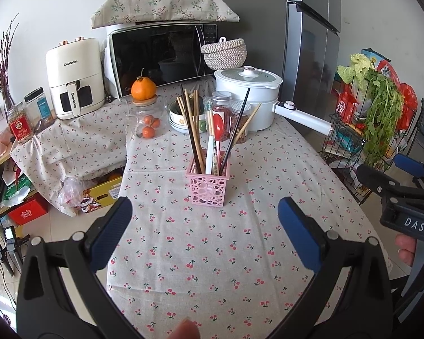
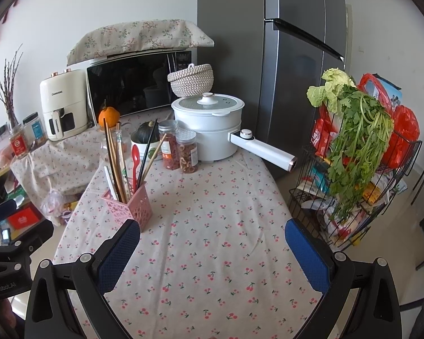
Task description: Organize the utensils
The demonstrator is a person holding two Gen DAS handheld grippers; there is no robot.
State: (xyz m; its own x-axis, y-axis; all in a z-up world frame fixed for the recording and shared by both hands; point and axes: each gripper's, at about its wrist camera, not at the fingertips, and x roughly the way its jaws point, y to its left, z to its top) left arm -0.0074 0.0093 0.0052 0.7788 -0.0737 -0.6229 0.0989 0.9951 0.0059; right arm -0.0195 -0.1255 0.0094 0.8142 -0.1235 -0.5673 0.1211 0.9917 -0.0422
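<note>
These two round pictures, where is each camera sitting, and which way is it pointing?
Left wrist view: sits on the left gripper, facing along the table straight at the pink utensil basket; its open blue pads frame the shot, a fingertip shows at the bottom, the right gripper at the right edge.
Right wrist view: sits on the right gripper, further right, facing the white electric pot; open pads show, the left gripper at left.
Shared: basket, pot, microwave, fridge.

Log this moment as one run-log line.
left gripper: open, empty | right gripper: open, empty | pink basket: upright on tablecloth, holds chopsticks, red spoon | phase: no contact
</note>
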